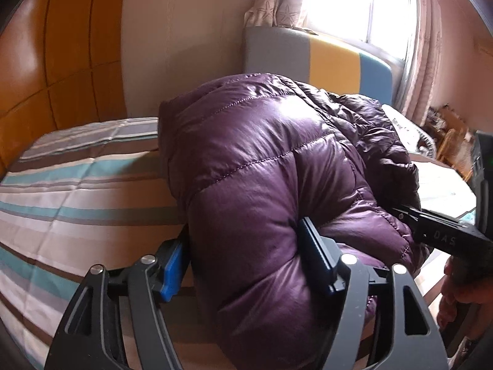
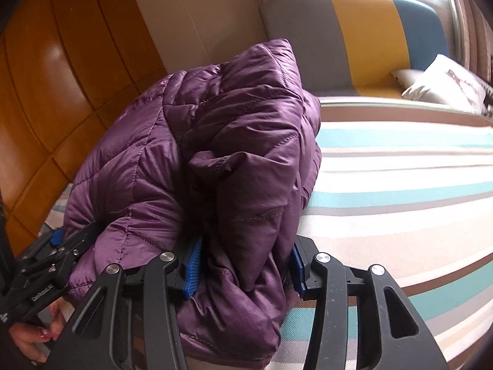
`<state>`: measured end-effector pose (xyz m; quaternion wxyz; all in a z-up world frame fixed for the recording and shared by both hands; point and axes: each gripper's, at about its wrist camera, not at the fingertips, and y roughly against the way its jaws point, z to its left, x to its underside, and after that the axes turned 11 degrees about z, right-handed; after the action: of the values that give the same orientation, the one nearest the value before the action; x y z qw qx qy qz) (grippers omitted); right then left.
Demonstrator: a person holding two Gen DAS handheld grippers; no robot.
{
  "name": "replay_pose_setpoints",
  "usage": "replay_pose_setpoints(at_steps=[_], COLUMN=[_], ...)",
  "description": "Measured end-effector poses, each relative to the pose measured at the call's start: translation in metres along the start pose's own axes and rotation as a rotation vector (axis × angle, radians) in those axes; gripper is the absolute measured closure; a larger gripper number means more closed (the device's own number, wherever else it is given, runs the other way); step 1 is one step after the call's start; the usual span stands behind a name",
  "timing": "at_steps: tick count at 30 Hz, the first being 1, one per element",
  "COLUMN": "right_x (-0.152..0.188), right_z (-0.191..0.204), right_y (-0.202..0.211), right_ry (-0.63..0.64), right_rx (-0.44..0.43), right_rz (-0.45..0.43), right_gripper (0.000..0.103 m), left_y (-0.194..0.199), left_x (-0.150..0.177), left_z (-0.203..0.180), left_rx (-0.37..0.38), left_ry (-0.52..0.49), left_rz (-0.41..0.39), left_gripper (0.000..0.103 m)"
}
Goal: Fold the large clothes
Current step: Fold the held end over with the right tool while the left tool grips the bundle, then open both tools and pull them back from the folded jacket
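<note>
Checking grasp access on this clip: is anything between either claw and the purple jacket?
Nothing visible. The left claw and right claw each already clamp a bunch of the jacket, lying on the striped bed.

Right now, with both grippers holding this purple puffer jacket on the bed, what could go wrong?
1. The purple puffer jacket is slick and puffy. Each gripper's jaws close on a thick, bunched wad, so the fabric may slip out if lifted.
2. The left gripper and right gripper grip close together; most of the bundle hangs free and could unfold.
3. The jacket lies near the edge of the striped bedsheet, so a pull could drag it off.
</note>
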<state>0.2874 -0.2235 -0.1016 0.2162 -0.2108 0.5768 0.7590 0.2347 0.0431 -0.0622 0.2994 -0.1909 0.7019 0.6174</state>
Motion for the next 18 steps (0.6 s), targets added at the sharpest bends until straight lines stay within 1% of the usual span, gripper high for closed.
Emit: replay_pose_setpoints(at_steps=[1,2,3,5,6,7,13,14,15,16,18], right_x=[-0.002,0.000,0.003,0.007,0.009,0.011,0.024,0.028,0.032,0.036,0.046], right_z=[0.010,0.014,0.018,0.024,0.025,0.027,0.034,0.036,0.037,0.038,0.042], right_y=[0.002,0.010,0.015,0.026,0.032,0.038,0.061,0.065,0.067,0.071,0.077], right_ry=[0.007,0.015,0.020,0.023,0.021,0.019,0.035,0.039,0.041,0.046,0.061], right_rx=[0.011,0.027,0.033,0.040,0.039,0.031,0.041,0.041,0.037,0.031,0.030], right_rz=[-0.004,-0.013,-0.021,-0.041,-0.046,-0.052,-0.071,-0.074,-0.077,-0.080,-0.088], right_gripper=[0.056,0.055,0.055,0.053,0.045,0.042,0.041,0.035,0.031,0.031,0.030], left_y=[0.005,0.010,0.016,0.027,0.032,0.037,0.054,0.057,0.059,0.061,0.068], left_x=[0.001,0.003,0.004,0.009,0.013,0.017,0.035,0.037,0.040,0.043,0.049], left_z=[-0.002,-0.006,-0.008,-0.012,-0.013,-0.014,-0.011,-0.011,-0.012,-0.013,-0.019], left_rx=[-0.024,-0.054,-0.075,-0.086,-0.089,-0.088,-0.074,-0.072,-0.074,-0.075,-0.108], left_ry=[-0.001,-0.003,-0.006,-0.013,-0.004,0.008,0.105,0.112,0.117,0.114,0.097], left_rz=[0.002,0.001,-0.005,-0.023,-0.030,-0.033,-0.028,-0.025,-0.016,-0.012,-0.005], left_gripper=[0.022,0.009,0.004,0.002,0.002,0.002,0.002,0.002,0.002,0.002,0.002])
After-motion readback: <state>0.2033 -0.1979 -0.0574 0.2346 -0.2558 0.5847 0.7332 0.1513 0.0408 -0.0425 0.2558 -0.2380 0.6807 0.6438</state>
